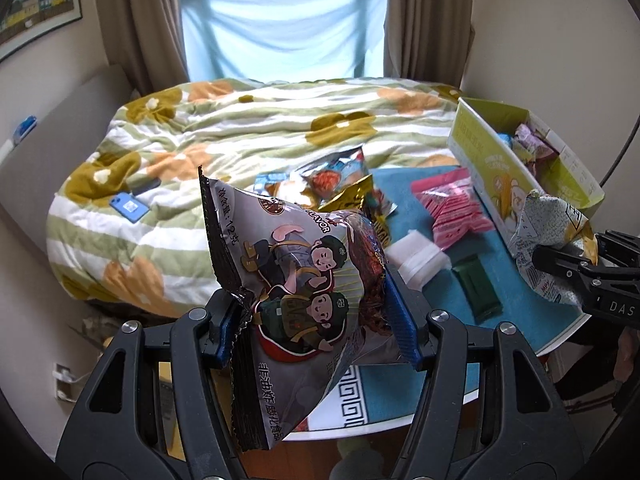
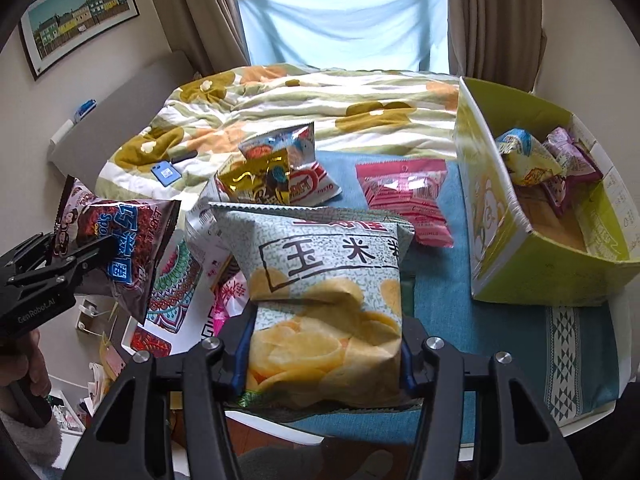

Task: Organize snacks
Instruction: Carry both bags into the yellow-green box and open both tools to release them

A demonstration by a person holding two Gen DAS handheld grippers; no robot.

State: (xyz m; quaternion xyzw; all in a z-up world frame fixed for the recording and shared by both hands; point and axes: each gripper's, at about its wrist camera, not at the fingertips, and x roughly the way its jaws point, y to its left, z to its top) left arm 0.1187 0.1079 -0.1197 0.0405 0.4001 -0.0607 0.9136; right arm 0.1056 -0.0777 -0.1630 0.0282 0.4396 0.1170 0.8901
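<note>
Snacks are being held in both grippers above a round table (image 2: 500, 320) covered by a blue cloth. The left gripper (image 1: 316, 320) is being kept narrow, its blue pads pressed on either side of a grey packet (image 1: 304, 280) printed with two cartoon figures; the packet is being carried clear of the table, tilted, with its crimped edge pointing up. In the right wrist view the same packet (image 2: 120, 248) is being seen at the left, clamped in that gripper, with a hand (image 2: 20, 364) below it.

The right gripper (image 2: 324, 360) is likewise being kept narrow, with its jaws closed onto the lower part of a pale green chip bag (image 2: 324, 300); the bag is being held upright, its top puffed out above the pads. No earlier view is supplied, so nothing is being recorded on jaw travel.

A green cardboard box (image 2: 532, 264) is being used at the right side of the table, open at the top, and several small packets (image 2: 532, 156) are lying inside it. A pink packet (image 2: 404, 200) is lying on the cloth just beside the box. A gold and silver heap of packets (image 2: 276, 176) is lying at the far edge of the table, near a bed covered by a flowered quilt (image 2: 320, 108). A dark green bar (image 1: 478, 290) and a white wrapped item (image 1: 416, 256) are lying on the cloth in the left wrist view.
</note>
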